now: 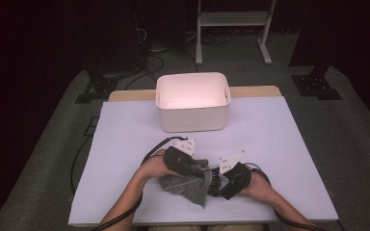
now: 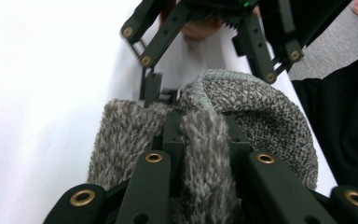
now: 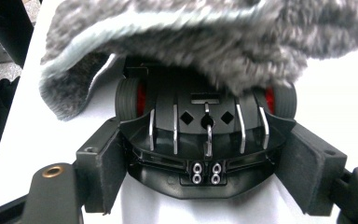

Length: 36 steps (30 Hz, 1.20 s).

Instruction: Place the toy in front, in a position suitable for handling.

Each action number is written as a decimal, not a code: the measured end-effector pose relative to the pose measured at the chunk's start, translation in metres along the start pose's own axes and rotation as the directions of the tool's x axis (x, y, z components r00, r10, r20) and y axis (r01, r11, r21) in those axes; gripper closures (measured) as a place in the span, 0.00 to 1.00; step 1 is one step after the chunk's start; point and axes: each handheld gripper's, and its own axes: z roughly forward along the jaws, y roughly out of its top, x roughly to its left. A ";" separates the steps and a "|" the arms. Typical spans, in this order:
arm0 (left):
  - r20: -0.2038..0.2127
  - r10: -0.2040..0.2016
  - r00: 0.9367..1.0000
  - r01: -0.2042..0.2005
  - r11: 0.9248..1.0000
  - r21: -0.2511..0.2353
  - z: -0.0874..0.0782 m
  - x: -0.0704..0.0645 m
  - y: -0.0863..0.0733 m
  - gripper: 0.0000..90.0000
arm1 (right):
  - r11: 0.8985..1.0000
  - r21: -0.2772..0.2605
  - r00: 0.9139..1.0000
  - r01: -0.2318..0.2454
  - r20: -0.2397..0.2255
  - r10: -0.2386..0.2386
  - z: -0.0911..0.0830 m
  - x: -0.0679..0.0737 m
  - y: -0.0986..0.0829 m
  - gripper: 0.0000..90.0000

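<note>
A grey fuzzy cloth (image 1: 189, 186) lies bunched at the table's front middle, between both hands. My left gripper (image 1: 205, 169) comes in from the left and is shut on a fold of the cloth (image 2: 205, 154), which sticks up between its jaws. My right gripper (image 1: 215, 183) faces it from the right. Its padded jaws (image 3: 205, 175) press on both sides of a black toy car (image 3: 207, 121) with red wheel hubs. The cloth (image 3: 205, 32) drapes over the far part of the car.
A white bin (image 1: 192, 120) stands at the back middle of the pale table (image 1: 279, 144), with nothing seen in it. Beyond the table are a white rack's legs (image 1: 231, 33) and dark stands. Cables (image 1: 79, 159) trail off the left edge.
</note>
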 end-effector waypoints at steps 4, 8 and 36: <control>0.028 0.037 0.999 -0.037 0.999 0.002 0.010 -0.003 0.012 0.85 | 1.000 -0.006 1.000 0.002 0.002 -0.002 0.000 0.000 -0.001 0.26; 0.045 0.067 0.997 -0.067 0.998 0.001 0.020 -0.003 0.024 0.85 | 1.000 -0.009 1.000 -0.008 0.000 0.008 0.000 0.000 -0.001 0.26; -0.085 -0.092 0.992 0.094 0.995 0.018 -0.041 0.000 -0.044 0.85 | 1.000 -0.009 1.000 0.007 0.003 -0.007 0.000 0.000 -0.001 0.26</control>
